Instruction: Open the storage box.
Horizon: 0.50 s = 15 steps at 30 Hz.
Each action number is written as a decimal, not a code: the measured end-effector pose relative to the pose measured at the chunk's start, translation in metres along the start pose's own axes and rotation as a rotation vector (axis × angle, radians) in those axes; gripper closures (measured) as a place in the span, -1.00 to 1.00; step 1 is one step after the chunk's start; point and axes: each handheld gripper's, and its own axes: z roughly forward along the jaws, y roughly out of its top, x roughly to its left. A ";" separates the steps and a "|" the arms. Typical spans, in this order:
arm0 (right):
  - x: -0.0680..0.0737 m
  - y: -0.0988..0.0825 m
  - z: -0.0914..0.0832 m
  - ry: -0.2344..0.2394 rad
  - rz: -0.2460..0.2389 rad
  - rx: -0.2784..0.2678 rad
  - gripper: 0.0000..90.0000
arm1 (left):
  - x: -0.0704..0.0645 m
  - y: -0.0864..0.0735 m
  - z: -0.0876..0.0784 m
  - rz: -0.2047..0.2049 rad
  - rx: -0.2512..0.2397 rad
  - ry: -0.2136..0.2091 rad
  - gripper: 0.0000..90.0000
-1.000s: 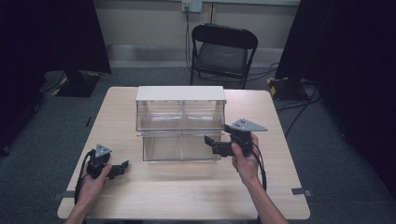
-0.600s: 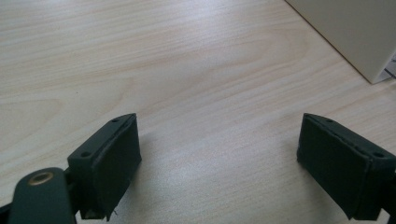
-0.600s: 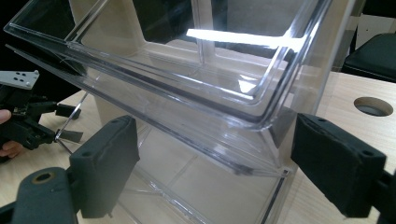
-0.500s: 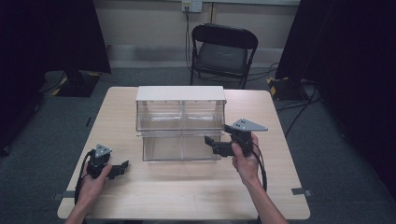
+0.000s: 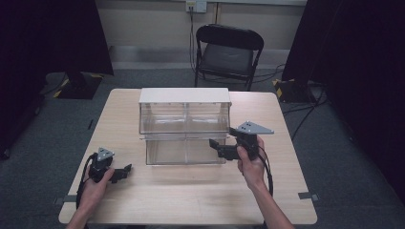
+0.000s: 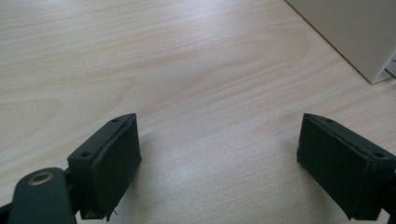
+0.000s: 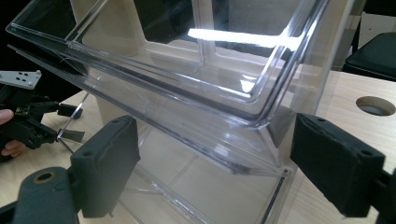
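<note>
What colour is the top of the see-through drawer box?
White, or pale cream: the box's top shows best in the high view.

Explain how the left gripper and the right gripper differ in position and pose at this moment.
The left gripper rests low on the light wooden table, apart from the clear plastic two-tier drawer unit; the right gripper is raised against that unit's front right corner. The left fingers frame bare wood; the right fingers straddle the clear corner. Both are open.

A black folding chair [image 5: 228,50] stands beyond the wooden table [image 5: 191,191] — cables behind.
</note>
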 end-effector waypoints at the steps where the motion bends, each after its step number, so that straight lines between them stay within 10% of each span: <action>1: 0.000 0.000 0.000 0.000 0.000 0.000 -0.67 | 0.000 0.000 0.000 0.000 0.000 0.000 -0.71; 15: 0.000 0.000 0.000 -0.001 0.004 0.000 -0.65 | 0.000 0.000 0.000 0.000 0.000 0.001 -0.72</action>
